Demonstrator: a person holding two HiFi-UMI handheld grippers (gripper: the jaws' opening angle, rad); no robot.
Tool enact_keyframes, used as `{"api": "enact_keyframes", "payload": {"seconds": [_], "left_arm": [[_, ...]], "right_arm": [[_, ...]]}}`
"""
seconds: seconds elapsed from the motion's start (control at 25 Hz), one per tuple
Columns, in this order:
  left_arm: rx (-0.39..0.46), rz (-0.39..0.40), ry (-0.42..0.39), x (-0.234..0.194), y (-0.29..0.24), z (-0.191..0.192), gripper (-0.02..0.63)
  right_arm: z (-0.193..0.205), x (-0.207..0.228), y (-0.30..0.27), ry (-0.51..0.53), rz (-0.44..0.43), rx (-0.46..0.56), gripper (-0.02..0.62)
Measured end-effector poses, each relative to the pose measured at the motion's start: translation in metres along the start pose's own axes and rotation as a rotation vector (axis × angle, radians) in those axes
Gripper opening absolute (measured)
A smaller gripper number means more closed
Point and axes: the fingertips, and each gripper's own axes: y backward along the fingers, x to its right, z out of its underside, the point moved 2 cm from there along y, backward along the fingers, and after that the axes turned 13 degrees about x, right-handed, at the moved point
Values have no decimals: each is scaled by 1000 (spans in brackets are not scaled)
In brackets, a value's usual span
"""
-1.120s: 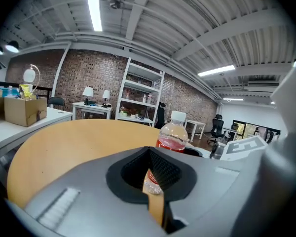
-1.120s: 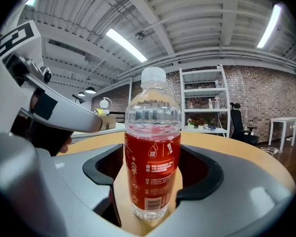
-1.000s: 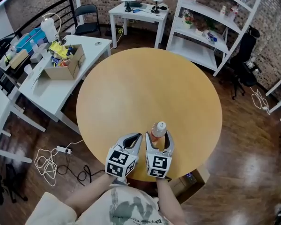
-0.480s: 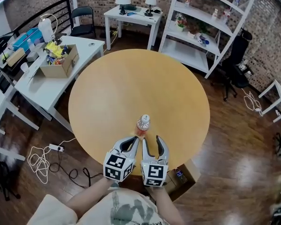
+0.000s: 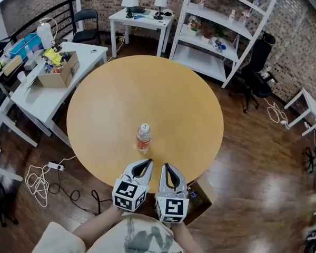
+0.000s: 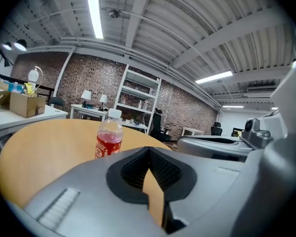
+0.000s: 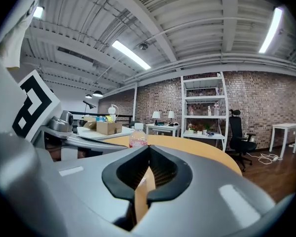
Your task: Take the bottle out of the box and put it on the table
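Note:
A small clear bottle (image 5: 143, 137) with red drink, a red label and a white cap stands upright on the round wooden table (image 5: 163, 94), near its front edge. It also shows ahead in the left gripper view as the bottle (image 6: 108, 135) and, smaller, in the right gripper view as the bottle (image 7: 137, 137). My left gripper (image 5: 144, 164) and right gripper (image 5: 166, 168) hang side by side just below the bottle, at the table's edge, apart from it. Both are shut with nothing between their jaws.
A cardboard box (image 5: 55, 69) with packets stands on the white desk (image 5: 42, 96) at the left. Another cardboard box (image 5: 200, 196) lies on the floor under the table's front edge. White shelves (image 5: 221, 30) and a lamp table (image 5: 139, 20) stand behind. Cables (image 5: 42, 178) lie on the floor.
The right gripper has let go of the bottle and closed. Both grippers have drawn back toward me, leaving the bottle standing alone on the table.

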Motion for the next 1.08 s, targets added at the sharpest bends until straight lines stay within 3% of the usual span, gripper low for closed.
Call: {"api": "enact_keyframes", "payload": {"seconds": [0.36, 1.08], "left_arm": [[3, 43, -16, 39, -9, 2, 0], [-1, 31, -15, 30, -1, 3, 0]], "right_arm": [[-1, 22, 20, 4, 8, -11, 0], [6, 13, 19, -6, 6, -28, 0]]}}
